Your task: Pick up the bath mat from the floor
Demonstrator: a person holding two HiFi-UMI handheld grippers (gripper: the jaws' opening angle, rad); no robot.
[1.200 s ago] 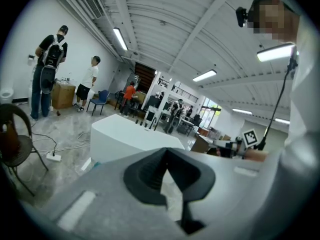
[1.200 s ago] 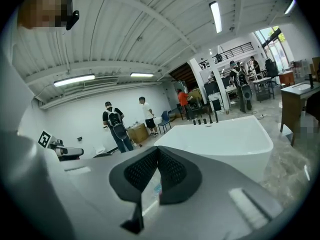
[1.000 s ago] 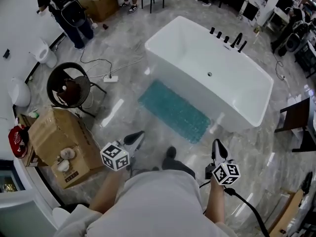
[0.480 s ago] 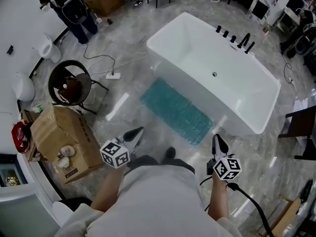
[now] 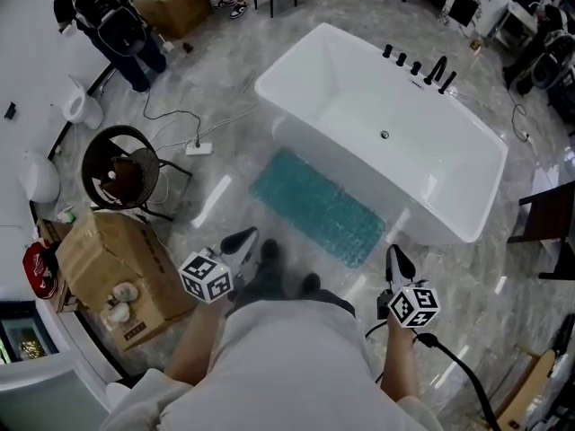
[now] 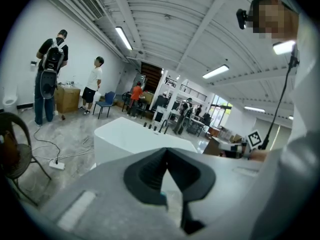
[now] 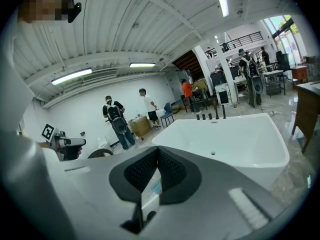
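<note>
The left gripper (image 5: pixel 241 240) and right gripper (image 5: pixel 395 260) were held near the body, jaws fully closed on nothing, presumably because the bath mat (image 5: pixel 319 206) lay unreached on the floor (image 5: pixel 229 106) beside the bathtub (image 5: pixel 298 57).

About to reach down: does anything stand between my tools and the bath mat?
Nothing visible does. Only floor separates the left tool and right tool from the bath mat, lying flat beside the bathtub.

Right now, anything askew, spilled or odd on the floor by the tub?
Nothing spilled or damaged. The bath mat lies flat along the bathtub. Only oddity: a power strip with loose cable lying on the floor left of the tub.
</note>
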